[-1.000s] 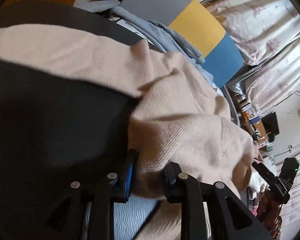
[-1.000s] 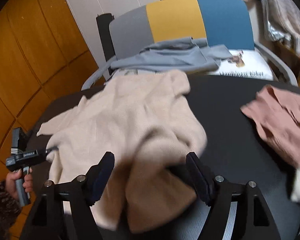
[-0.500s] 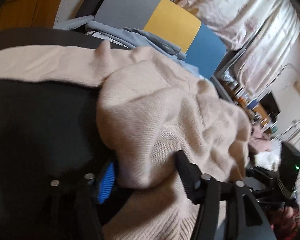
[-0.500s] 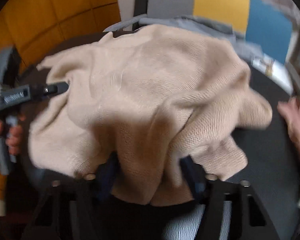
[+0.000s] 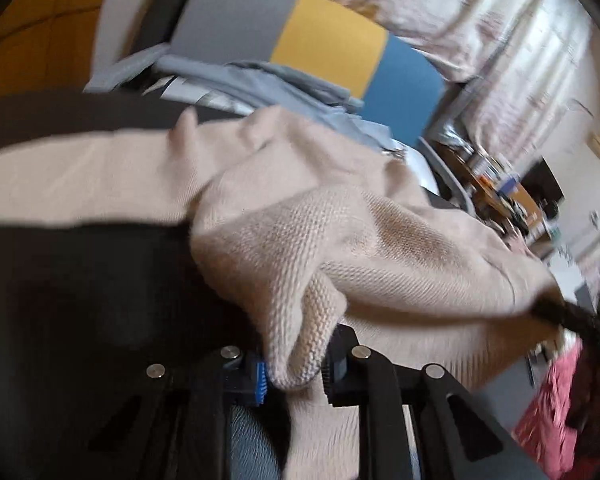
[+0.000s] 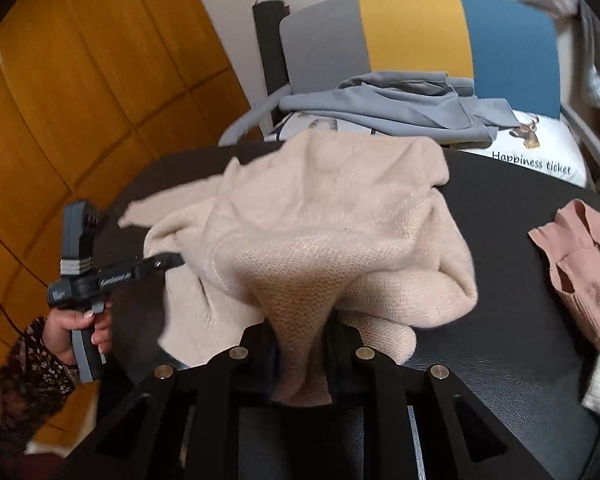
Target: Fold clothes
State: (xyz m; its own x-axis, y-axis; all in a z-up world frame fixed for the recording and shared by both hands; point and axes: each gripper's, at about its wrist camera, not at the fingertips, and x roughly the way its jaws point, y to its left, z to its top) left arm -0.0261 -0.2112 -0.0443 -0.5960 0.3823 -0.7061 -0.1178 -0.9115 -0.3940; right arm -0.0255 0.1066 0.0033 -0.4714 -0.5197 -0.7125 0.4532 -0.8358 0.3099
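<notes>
A beige knit sweater (image 6: 331,216) lies bunched on the black table (image 6: 499,200). My right gripper (image 6: 301,356) is shut on a fold of its near edge. My left gripper (image 5: 294,368) is shut on another fold of the same sweater (image 5: 339,232). The left gripper also shows at the left of the right wrist view (image 6: 168,262), its tips at the sweater's left side. The right gripper's tip shows at the right of the left wrist view (image 5: 563,314), blurred.
A pink garment (image 6: 579,252) lies on the table's right side. Behind the table stands a grey, yellow and blue chair (image 6: 415,36) holding grey-blue clothes (image 6: 391,104) and a white printed cushion (image 6: 539,152). An orange wooden wall (image 6: 80,80) is at the left.
Both grippers have closed on folds of the sweater that they were open around a second ago. The sweater has been gathered toward me into a heap.
</notes>
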